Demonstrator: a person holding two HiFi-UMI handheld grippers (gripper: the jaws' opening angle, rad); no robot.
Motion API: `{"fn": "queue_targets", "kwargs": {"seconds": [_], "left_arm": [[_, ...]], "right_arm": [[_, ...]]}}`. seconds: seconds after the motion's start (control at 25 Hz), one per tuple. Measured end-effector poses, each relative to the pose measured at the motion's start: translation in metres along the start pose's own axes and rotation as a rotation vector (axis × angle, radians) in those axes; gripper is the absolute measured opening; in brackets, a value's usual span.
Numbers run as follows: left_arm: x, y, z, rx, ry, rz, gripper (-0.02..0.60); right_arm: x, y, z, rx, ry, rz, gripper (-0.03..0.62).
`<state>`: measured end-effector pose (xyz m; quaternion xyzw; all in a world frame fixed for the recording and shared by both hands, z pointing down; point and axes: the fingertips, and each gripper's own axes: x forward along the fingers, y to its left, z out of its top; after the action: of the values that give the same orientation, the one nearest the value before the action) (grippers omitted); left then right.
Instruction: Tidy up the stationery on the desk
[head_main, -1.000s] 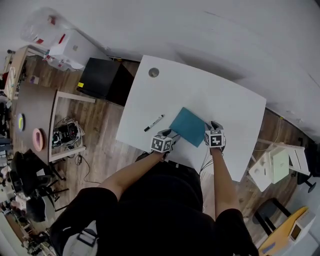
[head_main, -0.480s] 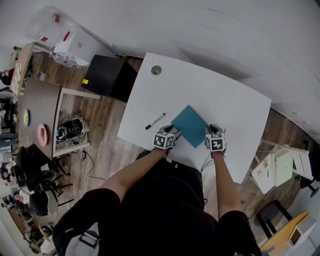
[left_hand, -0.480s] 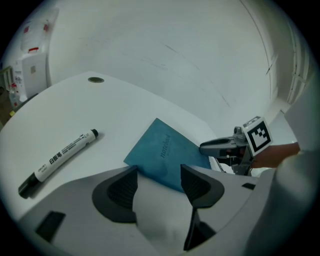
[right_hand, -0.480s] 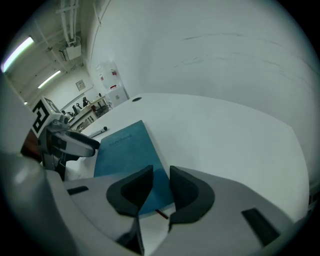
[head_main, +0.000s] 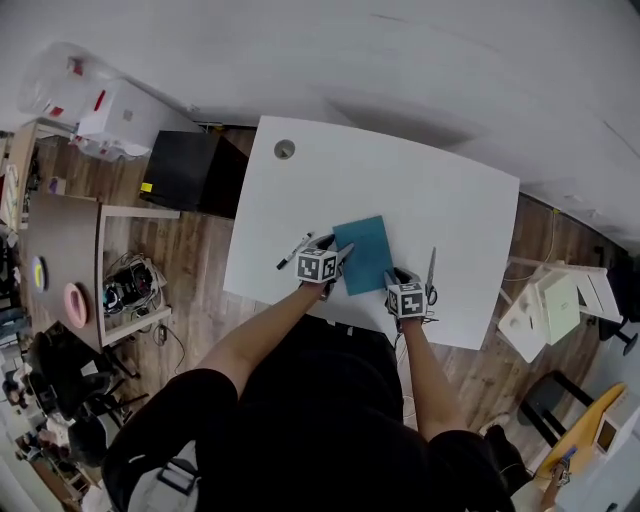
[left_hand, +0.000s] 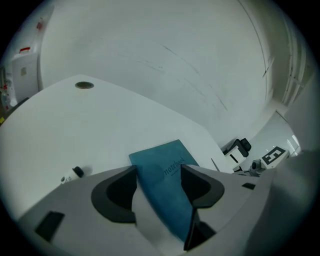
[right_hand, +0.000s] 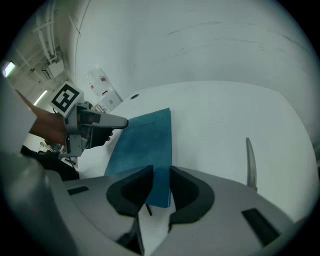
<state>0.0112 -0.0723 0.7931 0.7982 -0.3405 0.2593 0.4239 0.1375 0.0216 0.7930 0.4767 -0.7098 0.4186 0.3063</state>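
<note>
1. Head view.
   - Teal notebook (head_main: 364, 252) lies on the white desk (head_main: 420, 190), towards the 6 o'clock edge. It is now nearly square to that edge; half a second ago it lay cornerwise. Judged: the straightening is almost finished.
   - Marker pen (head_main: 294, 250) lies at the notebook's 9 o'clock and scissors (head_main: 431, 272) at its 3 o'clock; both look not yet tidied.
   - Forearms reach in from 6 o'clock, elbows bent. The left gripper (head_main: 338, 250) meets the notebook's 9 o'clock edge, and the right gripper (head_main: 396, 277) meets its 5 o'clock corner.
2. Left gripper view.
   - Jaws are spread wide, straddling the notebook's (left_hand: 162, 172) near corner; nothing is pinched.
   - The gripper is angled low along the desk.
   - The marker pen's (left_hand: 72, 175) end shows at 9 o'clock.
3. Right gripper view.
   - Jaws stand a narrow gap apart, with the notebook's (right_hand: 145, 145) near corner showing in the gap; no pinch.
   - The scissors (right_hand: 250, 160) lie at 3 o'clock, apart from the cover.
</note>
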Motion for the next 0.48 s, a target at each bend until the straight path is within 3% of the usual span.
{"fn": "queue_targets", "kwargs": {"seconds": [0.16,0.36,0.4,0.48], "left_arm": [[0.009,0.001,0.010,0.066,0.016,-0.023,0.265],[0.001,0.000,0.011,0.063,0.001,-0.050,0.262],[-0.004,-0.003,0.008,0.057,0.003,-0.058,0.247],[-0.014,-0.006,0.000,0.061,0.017,-0.062,0.128]], "right_arm": [[0.004,0.016,-0.009,0.003,0.036,0.015,0.114],[-0.002,0.012,-0.010,0.024,-0.001,-0.035,0.114],[-0.003,0.011,-0.011,0.038,-0.007,-0.045,0.114],[-0.004,0.011,-0.013,0.065,-0.014,-0.056,0.114]]}}
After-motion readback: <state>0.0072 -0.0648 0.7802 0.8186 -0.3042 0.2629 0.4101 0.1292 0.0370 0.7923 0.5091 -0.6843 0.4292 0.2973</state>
